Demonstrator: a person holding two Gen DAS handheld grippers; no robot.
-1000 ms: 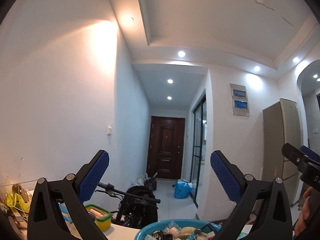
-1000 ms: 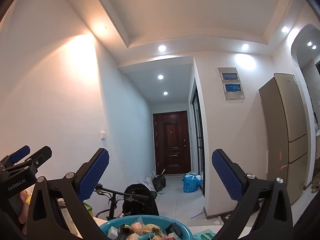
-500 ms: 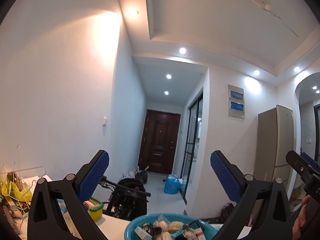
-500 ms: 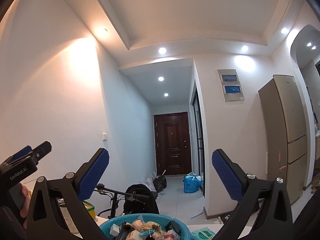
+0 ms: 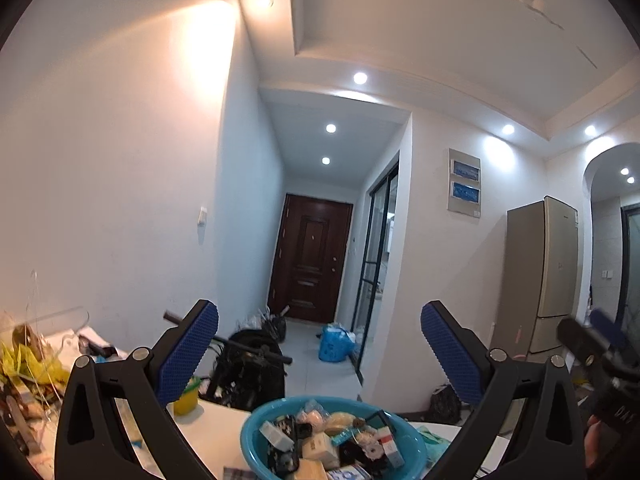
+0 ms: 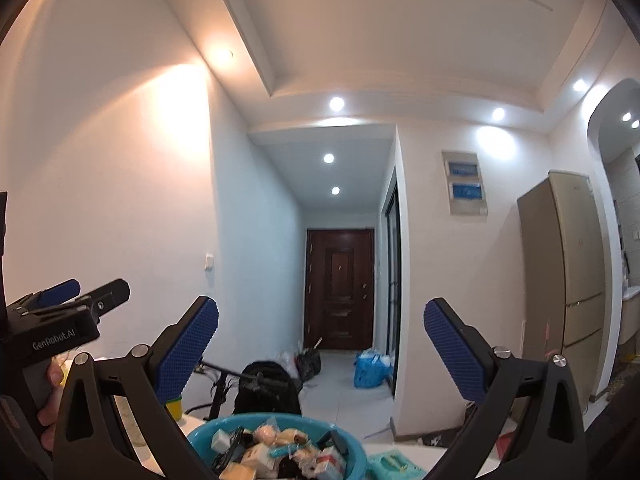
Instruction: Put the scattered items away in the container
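Tongs in both my hands stand wide apart and hold nothing. My left tongs (image 5: 319,354) hang above the white table (image 5: 212,432), with the yellow tub (image 5: 187,397) low by the left finger and the blue basin (image 5: 256,438), heaped with small packets (image 5: 320,446), below and between the fingers. My right tongs (image 6: 321,354) likewise point over the basin, which sits low between them.

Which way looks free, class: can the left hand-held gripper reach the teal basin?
Probably yes. The left hand-held gripper is open and empty, and the teal basin sits just below it with nothing between.
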